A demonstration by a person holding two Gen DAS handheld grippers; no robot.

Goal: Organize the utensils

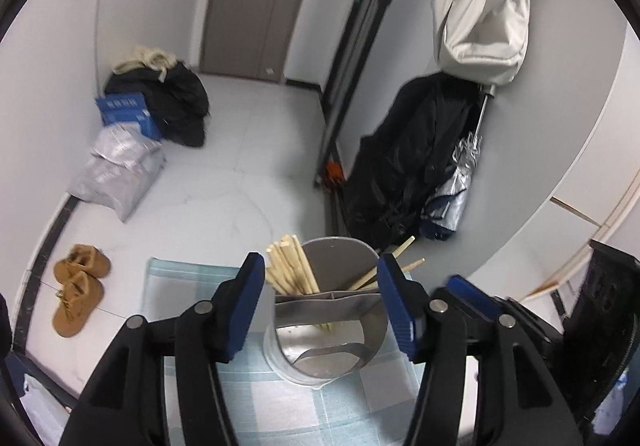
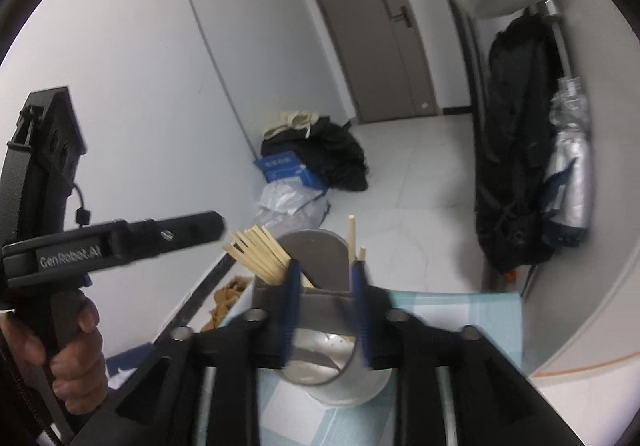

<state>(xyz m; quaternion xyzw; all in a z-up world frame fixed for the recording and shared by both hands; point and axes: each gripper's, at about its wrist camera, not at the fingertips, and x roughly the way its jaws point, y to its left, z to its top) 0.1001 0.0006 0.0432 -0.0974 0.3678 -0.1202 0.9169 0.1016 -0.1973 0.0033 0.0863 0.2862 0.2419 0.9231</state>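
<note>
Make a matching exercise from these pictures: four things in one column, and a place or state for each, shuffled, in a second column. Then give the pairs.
Things
1. bundle of pale wooden chopsticks
2. pair of tan suede boots
3. white fabric bag
4. left tool

Places or states
A. hanging high on the wall at the right
B. open, blue pads either side of the grey metal utensil holder
C. standing in the holder's left rear compartment
D. lying on the pale floor at the left

Pairs: 1-C, 2-D, 3-A, 4-B
</note>
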